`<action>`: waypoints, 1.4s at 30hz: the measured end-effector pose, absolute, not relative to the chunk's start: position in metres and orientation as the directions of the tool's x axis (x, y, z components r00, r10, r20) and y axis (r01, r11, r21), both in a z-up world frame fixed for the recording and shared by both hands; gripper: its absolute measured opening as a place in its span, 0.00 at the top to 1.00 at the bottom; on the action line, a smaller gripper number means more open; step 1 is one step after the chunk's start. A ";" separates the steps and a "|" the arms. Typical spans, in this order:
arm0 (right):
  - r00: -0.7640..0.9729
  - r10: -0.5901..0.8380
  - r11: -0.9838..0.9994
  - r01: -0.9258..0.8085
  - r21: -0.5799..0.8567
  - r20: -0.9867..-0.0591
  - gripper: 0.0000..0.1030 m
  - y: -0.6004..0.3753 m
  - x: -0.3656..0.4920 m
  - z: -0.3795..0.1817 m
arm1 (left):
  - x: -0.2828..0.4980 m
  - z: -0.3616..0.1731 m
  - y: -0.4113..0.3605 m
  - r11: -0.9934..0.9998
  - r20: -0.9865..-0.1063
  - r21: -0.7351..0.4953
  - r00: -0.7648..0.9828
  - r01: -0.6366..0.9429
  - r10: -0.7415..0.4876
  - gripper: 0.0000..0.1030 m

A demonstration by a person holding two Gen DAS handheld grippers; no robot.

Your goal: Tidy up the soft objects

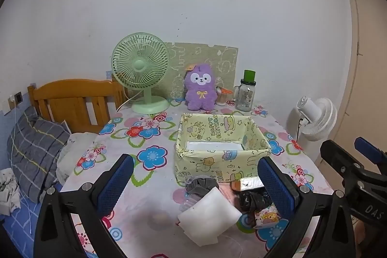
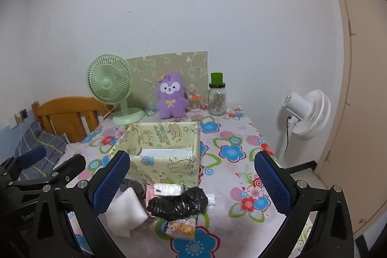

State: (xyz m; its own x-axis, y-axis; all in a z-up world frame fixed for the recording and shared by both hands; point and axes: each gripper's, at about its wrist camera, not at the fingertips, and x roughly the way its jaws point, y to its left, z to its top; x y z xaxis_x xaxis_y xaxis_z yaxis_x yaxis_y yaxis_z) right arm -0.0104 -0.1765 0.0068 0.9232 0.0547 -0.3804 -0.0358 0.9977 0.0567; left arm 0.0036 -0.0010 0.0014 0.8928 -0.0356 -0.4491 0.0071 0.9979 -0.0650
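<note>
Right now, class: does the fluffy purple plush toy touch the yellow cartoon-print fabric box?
Apart. The left wrist view shows flowered tablecloth between the plush toy and the box.

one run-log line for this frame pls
left gripper: open, empty | right gripper: open, empty | soft items: piled before yellow box | white foam: untouched

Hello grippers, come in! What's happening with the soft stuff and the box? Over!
Left gripper open, right gripper open, nothing held. Soft pile on table, in front of yellow box. Path to box clear.
</note>
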 end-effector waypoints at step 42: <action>0.930 0.031 0.999 -0.020 0.034 -0.367 0.00 -0.177 -0.006 0.006 | 0.012 -0.002 -0.002 0.998 -0.460 -0.069 0.887 0.001 -0.033 0.00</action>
State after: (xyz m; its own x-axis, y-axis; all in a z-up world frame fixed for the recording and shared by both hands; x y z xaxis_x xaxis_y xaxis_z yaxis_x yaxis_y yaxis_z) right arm -0.0060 -0.1765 0.0060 0.9295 0.0311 -0.3674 -0.0199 0.9992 0.0343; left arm 0.0118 -0.0016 -0.0022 0.8874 -0.0332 -0.4597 0.0015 0.9976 -0.0692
